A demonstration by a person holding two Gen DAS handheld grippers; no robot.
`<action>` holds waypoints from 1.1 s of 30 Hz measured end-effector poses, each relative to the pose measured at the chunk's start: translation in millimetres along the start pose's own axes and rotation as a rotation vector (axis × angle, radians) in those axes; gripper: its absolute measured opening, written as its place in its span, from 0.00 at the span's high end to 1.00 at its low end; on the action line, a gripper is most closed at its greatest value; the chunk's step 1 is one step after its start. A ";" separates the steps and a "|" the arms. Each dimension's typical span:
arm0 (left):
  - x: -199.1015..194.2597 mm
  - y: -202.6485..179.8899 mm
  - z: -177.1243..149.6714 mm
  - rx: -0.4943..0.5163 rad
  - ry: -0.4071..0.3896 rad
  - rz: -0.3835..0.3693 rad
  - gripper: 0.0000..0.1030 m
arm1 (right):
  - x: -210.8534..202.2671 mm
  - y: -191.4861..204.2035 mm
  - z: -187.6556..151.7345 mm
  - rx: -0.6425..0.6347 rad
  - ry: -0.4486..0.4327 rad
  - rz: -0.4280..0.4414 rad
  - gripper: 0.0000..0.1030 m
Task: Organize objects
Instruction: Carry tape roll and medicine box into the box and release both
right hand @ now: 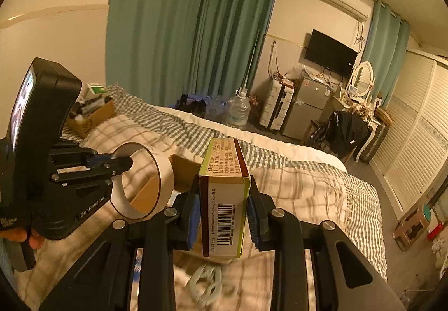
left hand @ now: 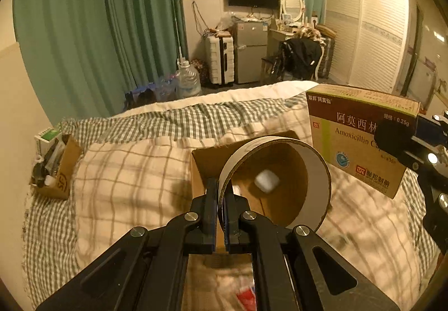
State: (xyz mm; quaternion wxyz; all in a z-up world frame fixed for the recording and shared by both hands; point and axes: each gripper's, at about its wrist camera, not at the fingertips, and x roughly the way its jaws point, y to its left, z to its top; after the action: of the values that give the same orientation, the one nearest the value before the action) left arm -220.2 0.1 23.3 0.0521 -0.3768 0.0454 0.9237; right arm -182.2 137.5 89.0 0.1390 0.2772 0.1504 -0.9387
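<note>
My left gripper (left hand: 221, 193) is shut on the wall of a white tape roll (left hand: 313, 171) and holds it above an open cardboard box (left hand: 201, 171) on the bed. A small white object (left hand: 266, 181) shows through the roll, inside the box. My right gripper (right hand: 224, 199) is shut on an amoxicillin medicine box (right hand: 224, 199) and holds it upright, just right of the tape roll (right hand: 165, 171). The medicine box also shows in the left wrist view (left hand: 352, 137). The left gripper shows in the right wrist view (right hand: 123, 164).
A second cardboard box (left hand: 63, 171) filled with small items sits at the bed's far left. The bed has a checked blanket (left hand: 126, 176). A white ring-shaped item (right hand: 207, 283) lies below my right gripper. A red packet (left hand: 246, 297) lies under my left gripper.
</note>
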 end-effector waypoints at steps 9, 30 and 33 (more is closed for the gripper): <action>92.2 -2.7 -6.9 0.005 0.102 0.005 0.97 | 108.5 -11.0 -17.3 0.017 0.120 0.032 0.73; 110.1 -13.5 -20.9 -0.001 0.183 -0.026 0.36 | 118.6 -46.5 -38.3 0.131 0.094 0.087 0.49; 83.6 -9.8 -18.3 -0.030 0.168 -0.035 0.24 | 90.2 -49.6 -32.7 0.123 0.075 0.064 0.47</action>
State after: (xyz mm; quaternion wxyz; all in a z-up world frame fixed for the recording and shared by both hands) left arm -265.7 12.7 -48.7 0.0586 -0.4544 0.0291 0.8884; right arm -256.5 178.7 22.3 0.1460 0.3247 0.0883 -0.9303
